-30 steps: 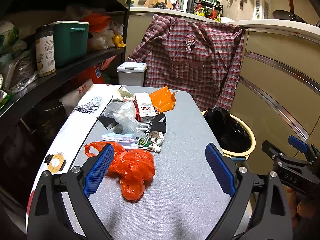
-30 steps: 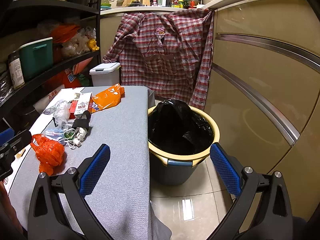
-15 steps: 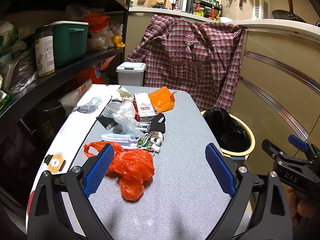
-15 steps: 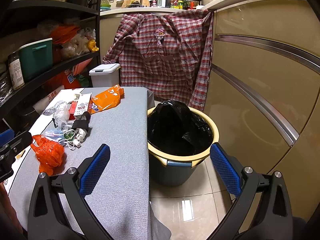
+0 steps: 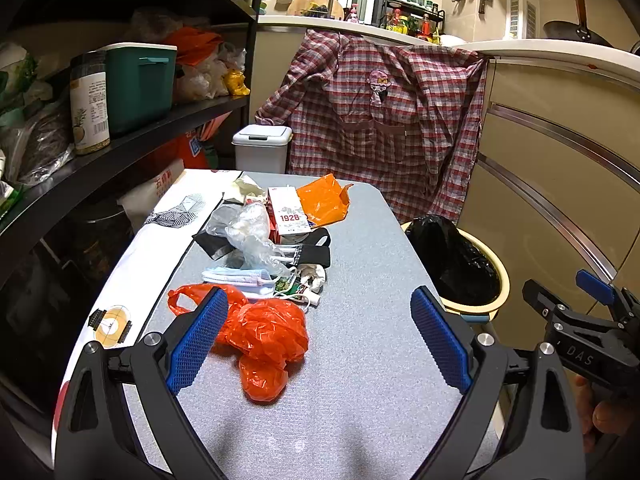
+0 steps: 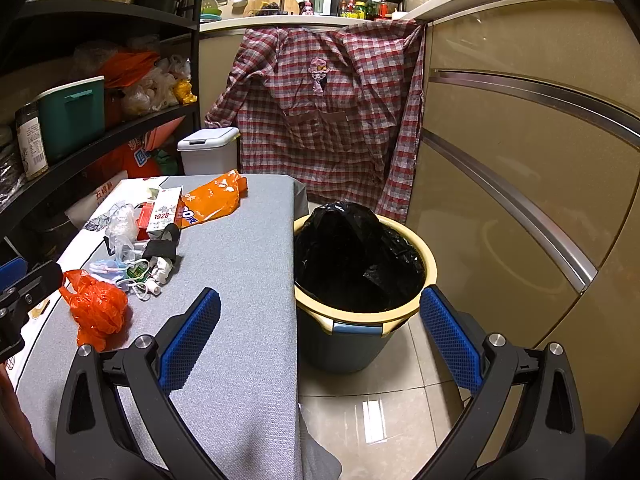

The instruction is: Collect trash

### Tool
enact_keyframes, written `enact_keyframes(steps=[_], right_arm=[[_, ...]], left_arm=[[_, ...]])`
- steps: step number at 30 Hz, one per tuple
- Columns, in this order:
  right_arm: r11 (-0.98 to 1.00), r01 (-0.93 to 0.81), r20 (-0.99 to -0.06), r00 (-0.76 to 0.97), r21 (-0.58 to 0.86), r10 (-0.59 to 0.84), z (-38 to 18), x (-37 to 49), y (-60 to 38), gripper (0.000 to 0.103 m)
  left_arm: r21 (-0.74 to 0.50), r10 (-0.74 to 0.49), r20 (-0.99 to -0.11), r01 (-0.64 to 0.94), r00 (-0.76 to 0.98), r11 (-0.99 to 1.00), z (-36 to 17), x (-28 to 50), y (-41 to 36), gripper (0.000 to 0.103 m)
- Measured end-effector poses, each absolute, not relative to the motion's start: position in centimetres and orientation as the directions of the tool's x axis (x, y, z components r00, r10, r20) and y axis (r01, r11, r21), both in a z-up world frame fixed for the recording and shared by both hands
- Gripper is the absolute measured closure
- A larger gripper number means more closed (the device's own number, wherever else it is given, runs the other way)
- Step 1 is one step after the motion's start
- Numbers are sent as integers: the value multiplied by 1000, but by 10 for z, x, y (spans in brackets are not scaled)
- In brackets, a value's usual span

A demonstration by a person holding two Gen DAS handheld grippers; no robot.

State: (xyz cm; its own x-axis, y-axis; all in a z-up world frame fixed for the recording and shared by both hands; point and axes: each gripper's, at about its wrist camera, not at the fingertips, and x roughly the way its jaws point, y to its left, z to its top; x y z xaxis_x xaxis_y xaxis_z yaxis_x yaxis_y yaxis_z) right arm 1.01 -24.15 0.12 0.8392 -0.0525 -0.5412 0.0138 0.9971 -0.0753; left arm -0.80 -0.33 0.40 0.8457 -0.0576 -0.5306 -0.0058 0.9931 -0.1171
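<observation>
The left gripper [image 5: 320,344] hangs with jaws spread wide and empty above the near end of the grey table [image 5: 360,360], just behind a crumpled red bag [image 5: 264,336]. The right gripper [image 6: 320,336], also spread and empty, straddles the table's right edge and the bin [image 6: 360,316] on the floor beside it. More litter lies mid-table: a face mask [image 5: 232,278], a carton [image 5: 289,216], an orange wrapper [image 5: 324,200].

A white carton [image 5: 289,211] reads "1928"; the right gripper [image 5: 576,344] bears "DAS"; a white sack [image 5: 162,184] shows Chinese characters.
</observation>
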Motion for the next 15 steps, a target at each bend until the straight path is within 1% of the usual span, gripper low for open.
enact_keyframes(steps=[3, 5, 8, 9, 11, 12, 13, 14, 15], right_arm=[[997, 13, -540, 840, -75, -52, 2, 10, -243, 6], [997, 12, -539, 841, -73, -49, 3, 10, -244, 10], [998, 7, -525, 850, -60, -37, 6, 9, -245, 13], [998, 6, -515, 856, -57, -35, 7, 8, -245, 15], [999, 3, -496, 868, -50, -27, 10, 5, -243, 24], [999, -5, -486, 874, -40, -15, 13, 5, -242, 27], [999, -12, -481, 877, -29, -3, 14, 4, -239, 32], [1000, -26, -477, 879, -15, 16, 17, 5, -238, 37], [999, -36, -476, 879, -12, 26, 19, 6, -236, 40]], left_arm=[[-117, -58, -531, -5, 846, 993, 4, -8, -3, 13], [-115, -56, -532, -7, 845, 993, 4, -8, -3, 13], [-115, -56, -532, -7, 845, 993, 5, -7, -5, 15], [-114, -54, -523, -7, 851, 993, 9, -8, -4, 17], [-112, -41, -501, -18, 864, 994, 19, -8, 0, 22], [-112, -36, -498, -23, 866, 993, 23, -7, 2, 26], [-117, -25, -497, -38, 867, 992, 29, -6, 8, 27], [-121, -20, -501, -47, 865, 992, 33, -3, 12, 33], [-123, -15, -512, -56, 859, 991, 39, 1, 18, 40]])
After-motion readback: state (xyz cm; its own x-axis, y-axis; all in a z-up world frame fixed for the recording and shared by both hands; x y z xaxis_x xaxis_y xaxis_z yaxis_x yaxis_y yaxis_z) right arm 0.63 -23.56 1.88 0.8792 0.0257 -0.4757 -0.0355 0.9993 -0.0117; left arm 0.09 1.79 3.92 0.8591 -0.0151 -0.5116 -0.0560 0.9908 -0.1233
